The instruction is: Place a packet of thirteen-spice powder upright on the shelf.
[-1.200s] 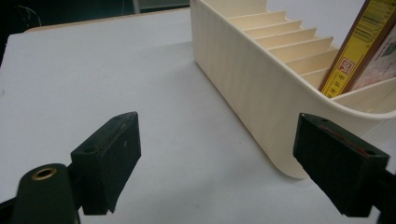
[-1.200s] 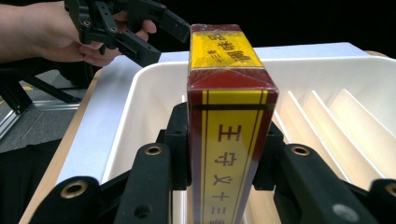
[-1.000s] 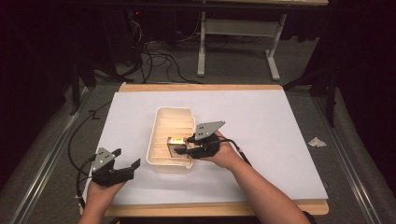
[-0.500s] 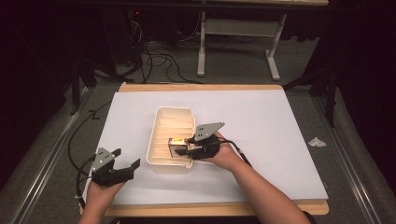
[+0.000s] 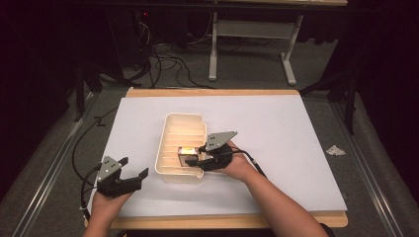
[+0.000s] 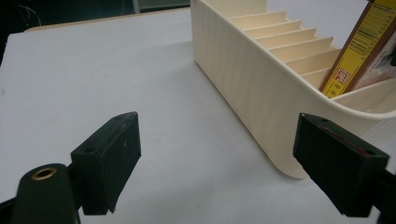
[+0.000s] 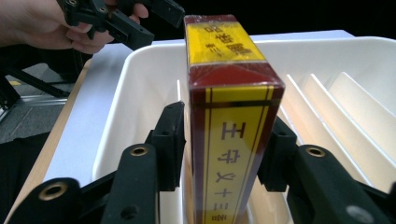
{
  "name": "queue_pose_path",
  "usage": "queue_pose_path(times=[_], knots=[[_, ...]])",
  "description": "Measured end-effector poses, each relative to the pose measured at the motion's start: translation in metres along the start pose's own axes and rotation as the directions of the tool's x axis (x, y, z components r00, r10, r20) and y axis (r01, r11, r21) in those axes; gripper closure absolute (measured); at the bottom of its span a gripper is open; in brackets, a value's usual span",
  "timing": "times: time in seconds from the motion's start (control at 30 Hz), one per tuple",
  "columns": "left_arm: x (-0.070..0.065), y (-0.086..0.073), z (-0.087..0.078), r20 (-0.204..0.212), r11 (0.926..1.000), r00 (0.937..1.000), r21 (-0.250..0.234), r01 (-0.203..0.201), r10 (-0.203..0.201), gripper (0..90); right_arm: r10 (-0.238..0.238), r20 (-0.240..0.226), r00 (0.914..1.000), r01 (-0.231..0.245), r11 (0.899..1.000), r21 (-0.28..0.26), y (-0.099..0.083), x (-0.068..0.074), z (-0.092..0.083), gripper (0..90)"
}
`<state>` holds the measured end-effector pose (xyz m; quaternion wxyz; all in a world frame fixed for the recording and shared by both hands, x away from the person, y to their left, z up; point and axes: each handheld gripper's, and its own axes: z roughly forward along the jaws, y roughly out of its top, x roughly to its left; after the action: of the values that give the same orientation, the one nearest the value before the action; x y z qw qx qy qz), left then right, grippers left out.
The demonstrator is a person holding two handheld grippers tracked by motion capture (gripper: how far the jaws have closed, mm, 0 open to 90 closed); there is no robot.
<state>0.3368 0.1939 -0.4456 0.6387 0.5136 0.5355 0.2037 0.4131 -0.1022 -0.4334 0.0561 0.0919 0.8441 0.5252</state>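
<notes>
A cream slotted tray (image 5: 185,129) stands in the middle of the white table. My right gripper (image 5: 197,160) reaches in over the tray's near right rim, shut on a red and yellow box (image 5: 187,151) that stands upright in one of the near slots. In the right gripper view the box (image 7: 229,93) fills the gap between the jaws of the gripper (image 7: 229,149), above the tray (image 7: 140,79). My left gripper (image 5: 131,177) rests open on the table, left of the tray's near corner. Its open gripper (image 6: 224,158) faces the tray's side wall (image 6: 243,70), with the box (image 6: 359,51) at the upper right.
The farther slots of the tray hold nothing. Cables (image 5: 84,148) trail off the table's left edge. A crumpled scrap (image 5: 336,149) lies on the floor at the right. The wooden front edge (image 5: 212,221) runs near my forearms.
</notes>
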Motion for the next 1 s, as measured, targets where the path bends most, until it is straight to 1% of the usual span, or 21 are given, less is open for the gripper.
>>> queue_pose_path(times=[0.03,0.07,0.2,0.33,0.4,0.57,0.73,0.77,0.87,0.9,0.93,1.0], knots=[[0.0,0.0,0.0,0.0,1.0,1.0,0.001,0.0,0.0,15.5,0.003,0.005,1.0,-0.003,1.0,0.001,0.001,0.001,-0.001,53.8],[0.0,0.0,0.0,0.0,1.0,1.0,0.001,0.0,0.0,15.5,0.003,0.005,1.0,-0.003,1.0,0.001,0.001,0.001,-0.001,53.8],[0.0,0.0,0.0,0.001,1.0,1.0,-0.001,0.0,0.0,15.5,0.017,0.02,0.9997,-0.017,1.0,-0.009,0.003,0.001,-0.002,45.1],[0.0,0.0,0.0,0.002,1.0,1.0,0.0,-0.001,0.001,15.5,0.028,0.025,0.9993,-0.028,0.999,-0.018,0.004,0.002,-0.005,42.3],[-0.001,0.0,0.0,0.002,1.0,1.0,0.0,-0.001,0.001,15.5,0.033,0.037,0.9988,-0.032,0.999,-0.017,0.005,0.002,-0.007,38.2],[0.0,0.0,0.0,0.001,1.0,1.0,-0.001,0.0,0.0,15.5,0.045,0.061,0.9972,-0.044,0.999,-0.019,0.007,0.004,-0.012,33.0],[0.0,0.0,0.0,0.001,1.0,1.0,-0.002,0.002,-0.001,15.5,0.046,0.076,0.9961,-0.045,0.999,-0.018,0.006,0.004,-0.016,30.7],[0.0,0.0,0.0,0.001,1.0,1.0,-0.002,0.001,-0.001,15.5,0.052,0.086,0.995,-0.051,0.999,-0.009,0.005,0.005,-0.019,29.6],[0.0,0.0,0.0,0.001,1.0,1.0,-0.002,0.002,-0.002,15.5,0.051,0.095,0.9942,-0.05,0.999,-0.009,0.004,0.005,-0.022,29.5],[0.0,0.0,0.0,0.001,1.0,1.0,-0.003,0.002,-0.002,15.5,0.056,0.104,0.993,-0.055,0.998,-0.008,0.002,0.006,-0.027,29.3],[0.0,0.0,0.0,0.001,1.0,1.0,-0.003,0.002,-0.002,15.5,0.056,0.104,0.993,-0.055,0.998,-0.008,0.002,0.006,-0.027,29.3],[0.0,0.001,0.0,0.0,1.0,1.0,-0.003,0.002,-0.002,15.5,0.062,0.125,0.9903,-0.061,0.998,-0.006,-0.001,0.007,-0.035,28.9]])
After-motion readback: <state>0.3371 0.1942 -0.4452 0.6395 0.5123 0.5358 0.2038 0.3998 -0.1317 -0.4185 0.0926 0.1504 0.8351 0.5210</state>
